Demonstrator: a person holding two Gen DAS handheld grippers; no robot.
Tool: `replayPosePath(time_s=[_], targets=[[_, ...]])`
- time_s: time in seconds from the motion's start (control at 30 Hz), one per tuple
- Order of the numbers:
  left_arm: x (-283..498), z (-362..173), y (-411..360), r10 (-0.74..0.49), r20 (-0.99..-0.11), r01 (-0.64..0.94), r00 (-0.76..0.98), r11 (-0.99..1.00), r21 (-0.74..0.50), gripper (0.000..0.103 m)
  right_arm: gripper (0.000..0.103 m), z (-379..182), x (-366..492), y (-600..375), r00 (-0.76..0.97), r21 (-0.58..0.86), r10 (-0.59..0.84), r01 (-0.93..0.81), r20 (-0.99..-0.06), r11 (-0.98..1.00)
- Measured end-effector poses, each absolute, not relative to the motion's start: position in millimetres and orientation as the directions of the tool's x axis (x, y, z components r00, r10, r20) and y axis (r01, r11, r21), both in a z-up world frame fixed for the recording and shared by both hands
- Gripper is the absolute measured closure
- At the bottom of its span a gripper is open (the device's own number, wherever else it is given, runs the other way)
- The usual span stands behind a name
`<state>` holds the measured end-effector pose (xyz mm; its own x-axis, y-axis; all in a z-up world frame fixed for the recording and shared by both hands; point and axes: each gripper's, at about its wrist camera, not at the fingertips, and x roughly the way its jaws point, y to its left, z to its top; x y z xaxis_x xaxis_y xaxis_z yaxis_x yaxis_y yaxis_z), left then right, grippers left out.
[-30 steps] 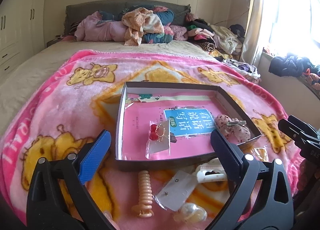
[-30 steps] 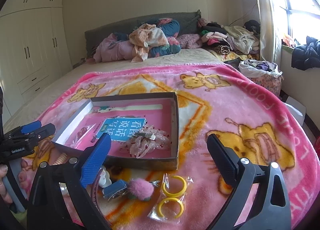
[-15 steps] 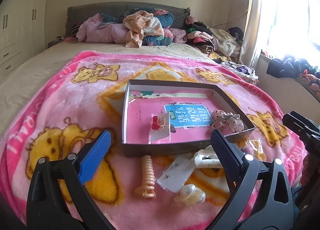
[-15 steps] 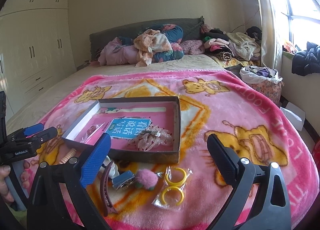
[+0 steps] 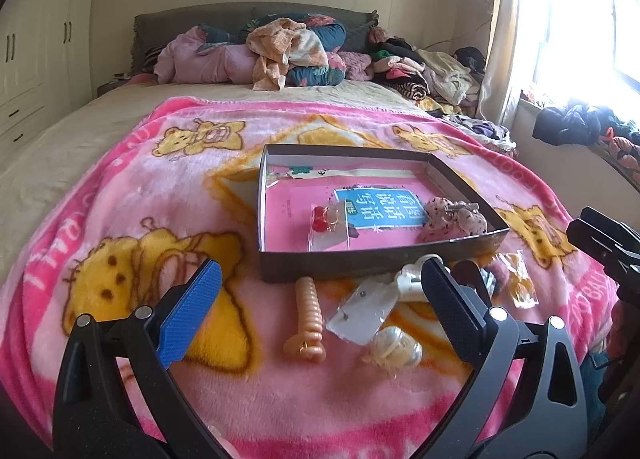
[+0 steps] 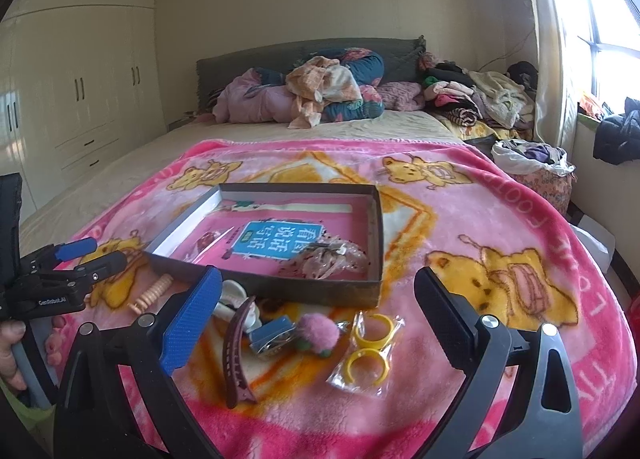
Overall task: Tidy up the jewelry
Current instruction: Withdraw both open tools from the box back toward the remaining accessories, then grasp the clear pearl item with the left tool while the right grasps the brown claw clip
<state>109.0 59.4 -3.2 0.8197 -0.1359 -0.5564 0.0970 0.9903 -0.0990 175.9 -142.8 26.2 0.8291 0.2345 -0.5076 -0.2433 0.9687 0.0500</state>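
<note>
A shallow cardboard box (image 5: 360,259) (image 6: 280,291) lies on the pink blanket, holding a bagged red earring (image 5: 326,225) and a frilly pink hair clip (image 5: 452,219) (image 6: 326,259). Loose pieces lie in front of the box: a peach spiral hair tie (image 5: 306,317) (image 6: 154,293), a clear stud packet (image 5: 362,313), a cream bagged piece (image 5: 394,351), a brown claw clip (image 6: 236,351), a pink pompom clip (image 6: 316,335), and bagged yellow rings (image 6: 366,351). My left gripper (image 5: 320,315) hovers open above the spiral tie and packet. My right gripper (image 6: 316,327) hovers open over the pompom, empty.
The pink bear blanket (image 5: 140,219) covers the near part of the bed. Piled clothes (image 5: 280,55) lie against the headboard. White wardrobes (image 6: 80,99) stand at the left, a bright window (image 6: 600,19) at the right. A hand (image 6: 10,351) holds the left tool.
Both grippers have drawn back and tilted up, so the box and loose pieces sit farther away in both views. Both stay open and empty.
</note>
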Motion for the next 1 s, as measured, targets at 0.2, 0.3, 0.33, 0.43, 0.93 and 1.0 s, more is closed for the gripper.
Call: replayPosePath(time_s=[0.2, 0.3, 0.33, 0.43, 0.93, 1.0], targets=[[99.2, -7.6, 61.9, -0.138, -0.564, 0.099, 0.814, 0.99, -0.099, 0.012, 0.009, 20.3, 168.0, -136.0, 0.818, 0.033, 0.245, -0.268, -0.521, 0.963], [94.0, -10.3, 61.9, -0.139, -0.571, 0.103, 0.809, 0.99, -0.094, 0.012, 0.009, 17.3, 164.4, -132.8, 0.812, 0.024, 0.247, -0.277, -0.529, 0.961], [92.4, -11.3, 62.5, -0.14, -0.573, 0.104, 0.807, 0.99, -0.095, 0.012, 0.009, 15.9, 163.3, -131.6, 0.809, 0.023, 0.25, -0.281, -0.533, 0.959], [88.2, -14.4, 63.8, -0.144, -0.582, 0.107, 0.801, 0.989, -0.097, 0.012, 0.009, 11.9, 161.1, -128.9, 0.801, 0.018, 0.254, -0.292, -0.542, 0.956], [74.9, -39.6, 61.3, -0.192, -0.636, 0.153, 0.747, 0.981, -0.117, 0.012, 0.009, -19.4, 161.4, -106.2, 0.74, 0.002, 0.284, -0.357, -0.609, 0.934], [74.0, -42.3, 59.4, -0.201, -0.642, 0.162, 0.739, 0.979, -0.121, 0.012, 0.013, -24.0, 163.1, -105.6, 0.727, 0.013, 0.292, -0.363, -0.621, 0.932]])
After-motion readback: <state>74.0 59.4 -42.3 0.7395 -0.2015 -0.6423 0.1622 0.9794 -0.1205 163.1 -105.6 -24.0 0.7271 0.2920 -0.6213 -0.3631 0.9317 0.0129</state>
